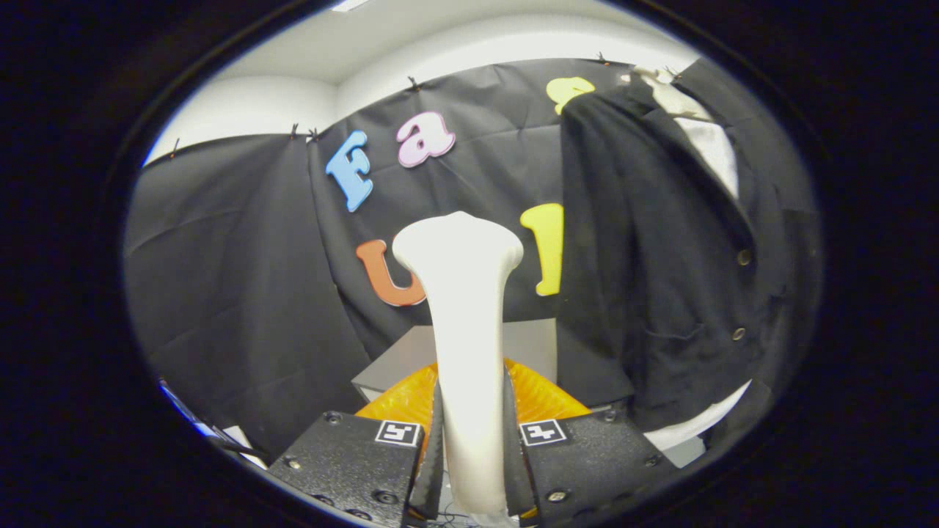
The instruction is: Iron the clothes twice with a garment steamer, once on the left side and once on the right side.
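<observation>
The gripper (473, 469) is squeezing the white steamer (466, 330) tight between both fingers, so it is standing up straight. The black jacket (660, 257) is hanging just beside it, waiting to be steamed.

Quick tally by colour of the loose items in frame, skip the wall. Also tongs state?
White: 2, steamer and shirt
Black: 1, jacket
Orange: 1, ribbed item behind the steamer
Grey: 1, box
Total: 5
The tongs are shut on the steamer, which stands upright between the fingers.
</observation>
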`<action>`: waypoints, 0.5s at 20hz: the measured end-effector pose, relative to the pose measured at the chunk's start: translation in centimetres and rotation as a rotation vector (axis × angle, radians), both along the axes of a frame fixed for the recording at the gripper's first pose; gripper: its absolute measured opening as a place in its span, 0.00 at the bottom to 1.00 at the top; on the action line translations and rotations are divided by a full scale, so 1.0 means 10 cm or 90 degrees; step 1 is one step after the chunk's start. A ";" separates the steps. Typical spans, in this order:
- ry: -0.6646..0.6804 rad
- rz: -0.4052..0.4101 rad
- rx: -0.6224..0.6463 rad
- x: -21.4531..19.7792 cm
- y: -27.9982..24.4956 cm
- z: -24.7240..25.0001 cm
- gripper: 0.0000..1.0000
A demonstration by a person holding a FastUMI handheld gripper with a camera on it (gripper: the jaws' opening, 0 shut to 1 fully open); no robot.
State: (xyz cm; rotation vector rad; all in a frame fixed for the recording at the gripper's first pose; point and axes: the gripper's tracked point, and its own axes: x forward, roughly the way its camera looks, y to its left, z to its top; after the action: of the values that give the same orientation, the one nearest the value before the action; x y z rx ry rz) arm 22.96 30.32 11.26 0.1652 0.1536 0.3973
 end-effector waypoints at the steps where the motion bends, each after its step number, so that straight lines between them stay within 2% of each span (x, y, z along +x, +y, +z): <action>1: -0.012 -0.013 0.004 -0.13 -0.19 0.07 0.36; 5: -0.032 -0.059 0.045 -0.52 -0.86 0.32 0.36; 10: -0.090 -0.137 0.052 -0.60 -1.65 0.79 0.36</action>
State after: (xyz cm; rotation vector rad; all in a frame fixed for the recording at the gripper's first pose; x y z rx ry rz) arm 16.96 13.86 19.16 0.2311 -0.0193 0.2001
